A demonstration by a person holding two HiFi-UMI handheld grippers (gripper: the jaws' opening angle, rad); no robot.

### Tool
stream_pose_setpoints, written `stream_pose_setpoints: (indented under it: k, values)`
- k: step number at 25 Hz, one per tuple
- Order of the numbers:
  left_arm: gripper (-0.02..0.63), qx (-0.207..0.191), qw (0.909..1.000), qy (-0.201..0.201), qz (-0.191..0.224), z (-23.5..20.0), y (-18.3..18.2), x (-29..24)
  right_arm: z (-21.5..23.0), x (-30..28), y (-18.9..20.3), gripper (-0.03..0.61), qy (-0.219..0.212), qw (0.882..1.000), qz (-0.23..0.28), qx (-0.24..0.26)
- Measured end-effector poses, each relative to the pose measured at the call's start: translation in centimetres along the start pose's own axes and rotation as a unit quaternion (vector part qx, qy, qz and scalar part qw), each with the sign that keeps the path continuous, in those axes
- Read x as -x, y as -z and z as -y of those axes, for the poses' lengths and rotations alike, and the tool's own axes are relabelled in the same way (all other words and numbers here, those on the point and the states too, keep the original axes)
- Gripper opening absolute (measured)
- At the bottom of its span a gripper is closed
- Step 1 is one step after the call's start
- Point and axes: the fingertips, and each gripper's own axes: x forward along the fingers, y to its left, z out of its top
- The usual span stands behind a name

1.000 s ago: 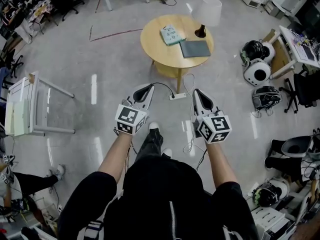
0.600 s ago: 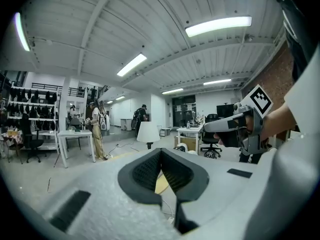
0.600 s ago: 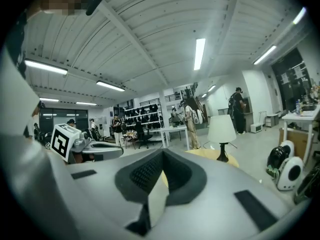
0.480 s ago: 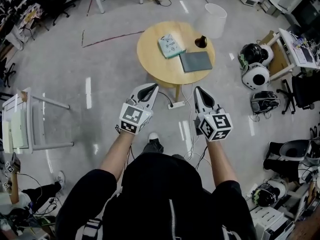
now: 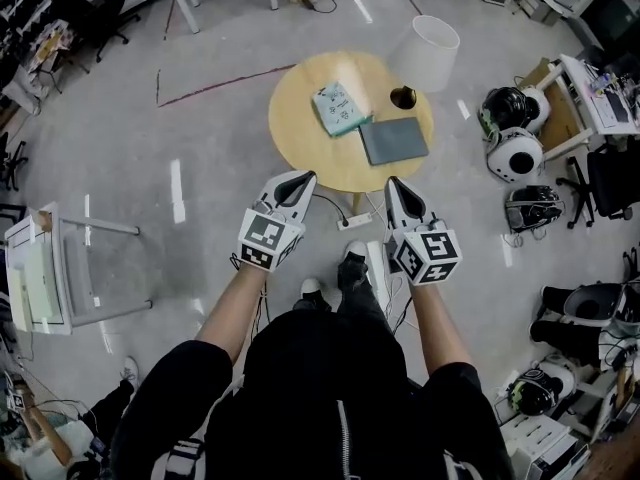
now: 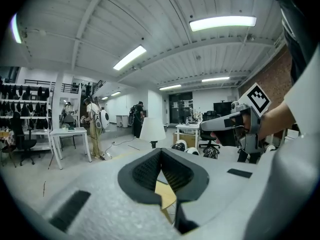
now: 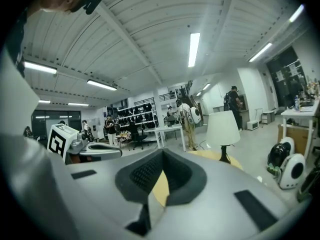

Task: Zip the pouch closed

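Left gripper view: the jaws of the left gripper [image 6: 161, 154] are pressed together at the tips, with nothing between them.
Right gripper view: the jaws of the right gripper [image 7: 162, 156] are also pressed together and hold nothing.
Both grippers: the person holds them side by side in the air, short of the tabletop [image 5: 300, 143], and they touch nothing.
Pouch: the light teal patterned pouch [image 5: 339, 107] lies flat on the round wooden tabletop, near the middle and well apart from both grippers.
Beside it: a dark grey flat case [image 5: 393, 140] lies just to the right of the pouch. A lamp [image 5: 424, 54] with a white shade stands at the far edge.
Writing: I can read no words. Each gripper cube carries only black and white square markers.
Only in head view: the pouch, the grey case, and a power strip [image 5: 356, 221] with cable on the floor.
Only in gripper views: ceiling strip lights, people standing far back, and only a yellow edge of the tabletop.
Room: a glossy grey floor [image 5: 200, 118], round black and white helmets [image 5: 515, 148] at the right, and a white table [image 5: 40, 278] at the left.
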Motion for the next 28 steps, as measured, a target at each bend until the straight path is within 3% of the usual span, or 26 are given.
stream_pose_setpoints:
  k: [17, 28]
  values:
    - [0.005, 0.017, 0.9969, -0.073, -0.022, -8.9, -2.4, -15.8, 12.3, -16.7, -4.0, 0.005, -0.098, 0.994, -0.030, 0.024]
    - [0.005, 0.041, 0.9945, -0.084, -0.048, -10.4, -0.9, -20.4, 18.1, -20.4, -0.8, 0.005, -0.105, 0.991, -0.085, 0.025]
